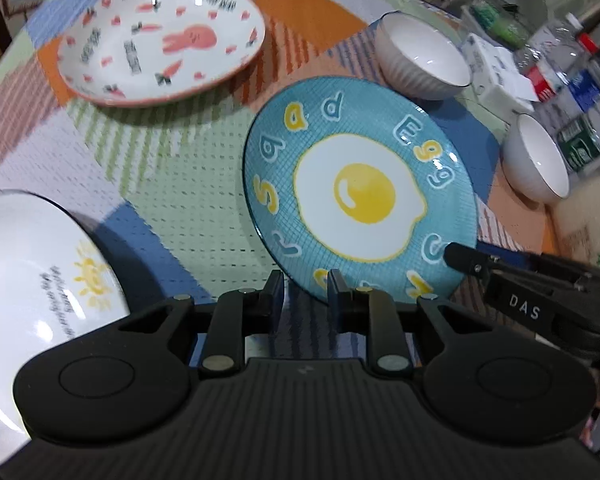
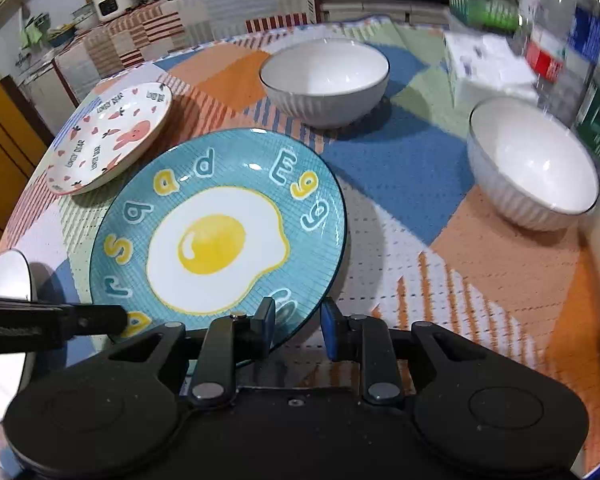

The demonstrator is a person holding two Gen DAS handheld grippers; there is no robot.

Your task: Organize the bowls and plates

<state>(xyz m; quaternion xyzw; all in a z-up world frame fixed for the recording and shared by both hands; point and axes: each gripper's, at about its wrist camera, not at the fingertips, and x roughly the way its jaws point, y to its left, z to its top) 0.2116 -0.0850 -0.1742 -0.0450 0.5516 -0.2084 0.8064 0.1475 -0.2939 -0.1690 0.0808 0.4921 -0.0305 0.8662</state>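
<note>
Plates: three, namely one blue egg plate, one rabbit plate, one sun plate. Bowls: two, white. Grippers: two. Bottles: several, perhaps four, blurred. Boxes: one, white.

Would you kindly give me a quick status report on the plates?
Both grippers, left and right, straddle the egg plate rim, neither clearly clamped. Plate tilted. Two white bowls beyond, clear.
</note>
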